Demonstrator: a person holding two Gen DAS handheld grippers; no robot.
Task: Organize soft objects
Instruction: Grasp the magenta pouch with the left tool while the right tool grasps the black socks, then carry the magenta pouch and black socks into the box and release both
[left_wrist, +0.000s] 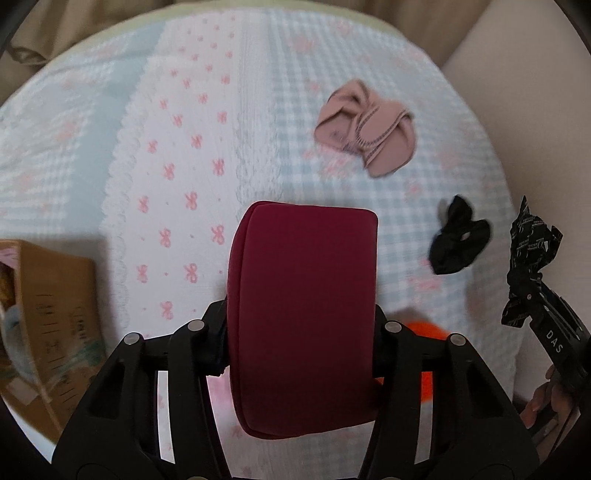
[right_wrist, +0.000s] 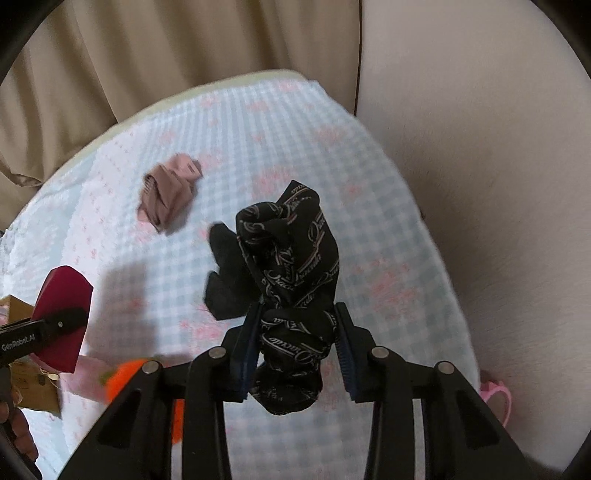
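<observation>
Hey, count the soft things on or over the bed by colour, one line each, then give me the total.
Dark red: 1, the pouch held in the left tool
Black: 2, the printed scarf held in the right tool and the scrunchie on the bed
Pink: 1, the crumpled cloth
Orange: 1, a partly hidden item
Total: 5

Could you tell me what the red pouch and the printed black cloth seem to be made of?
Red pouch: apparently smooth matte fabric over padding; it has rounded edges and a seam line. Printed black cloth: thin, slightly glossy fabric, maybe satin or chiffon; it crumples into soft folds.
</observation>
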